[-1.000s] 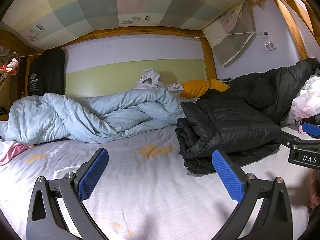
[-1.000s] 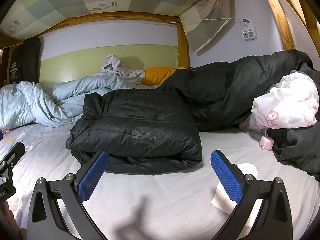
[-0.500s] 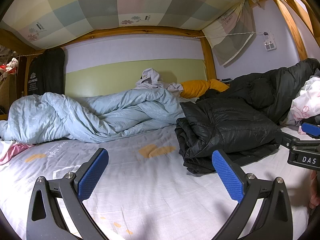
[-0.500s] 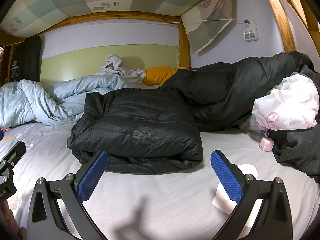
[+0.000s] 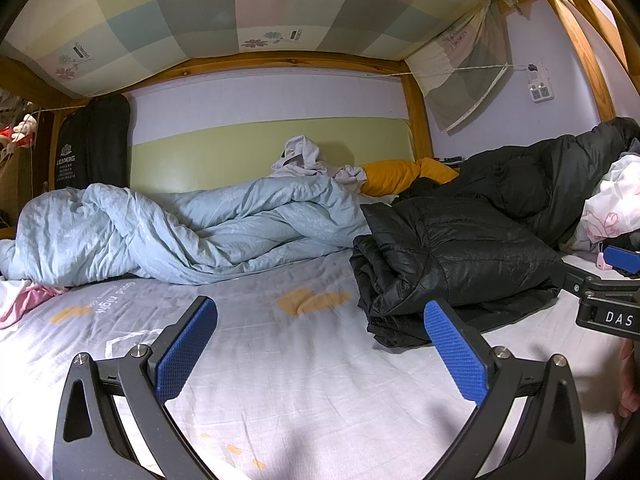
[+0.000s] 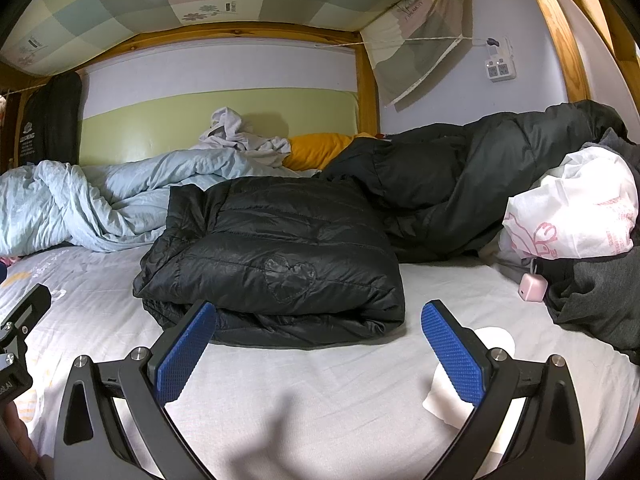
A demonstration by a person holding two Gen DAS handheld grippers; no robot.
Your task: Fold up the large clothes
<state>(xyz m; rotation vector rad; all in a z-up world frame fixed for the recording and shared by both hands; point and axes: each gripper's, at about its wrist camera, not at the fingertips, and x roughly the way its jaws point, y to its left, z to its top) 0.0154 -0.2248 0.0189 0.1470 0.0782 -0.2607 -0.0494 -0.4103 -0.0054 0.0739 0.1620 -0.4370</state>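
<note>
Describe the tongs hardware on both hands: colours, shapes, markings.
Both alike: left tongs and right tongs have black curved arms with triangular cut-outs, silver bolt heads, and blue pads with a fine diamond knurl. The right unit's black body bears white "DAS" lettering. No cables or sleeves visible.

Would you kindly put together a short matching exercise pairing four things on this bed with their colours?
Things:
1. folded puffer jacket
2. crumpled duvet
3. pillow
4. small charger cube

Colours:
a. orange-yellow
b. pink
c. black
d. light blue

Pairs: 1-c, 2-d, 3-a, 4-b

The folded puffer jacket lies on the sheet just ahead of the right claw, which is open and empty; the left claw is also open.
</note>
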